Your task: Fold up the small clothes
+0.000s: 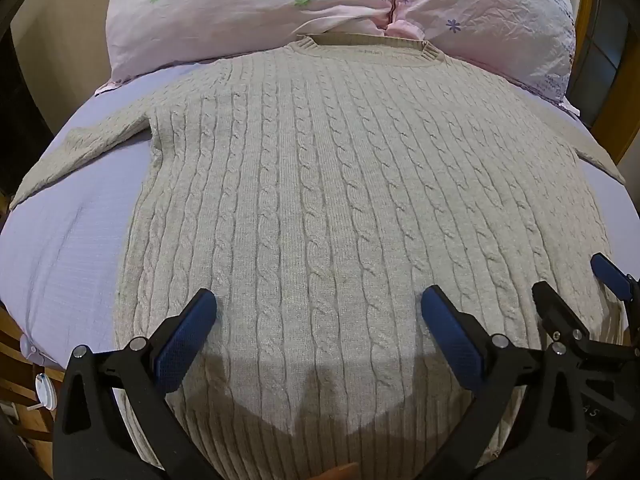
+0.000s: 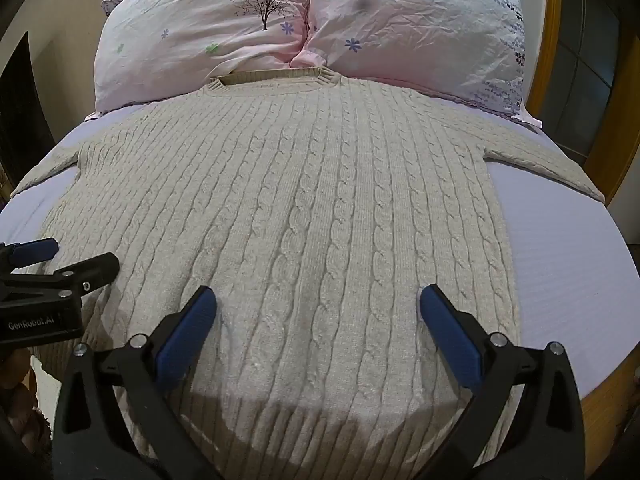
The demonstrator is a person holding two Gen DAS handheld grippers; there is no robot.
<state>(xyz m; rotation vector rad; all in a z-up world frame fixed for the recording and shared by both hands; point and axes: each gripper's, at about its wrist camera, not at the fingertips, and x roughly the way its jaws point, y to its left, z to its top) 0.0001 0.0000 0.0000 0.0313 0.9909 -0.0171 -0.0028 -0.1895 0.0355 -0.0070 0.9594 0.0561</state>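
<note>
Sweater [image 1: 320,200], beige cable-knit, lies flat and face up on the lavender sheet [image 1: 60,260], collar at the far pink pillows [image 1: 248,12], sleeves spread out. Left gripper [image 1: 319,312] and right gripper [image 2: 318,304] both hover wide open over the near hem, gripping nothing.

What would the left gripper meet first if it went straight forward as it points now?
Most likely the sweater: the open left gripper points along its front toward the collar. Depth is unclear.
</note>
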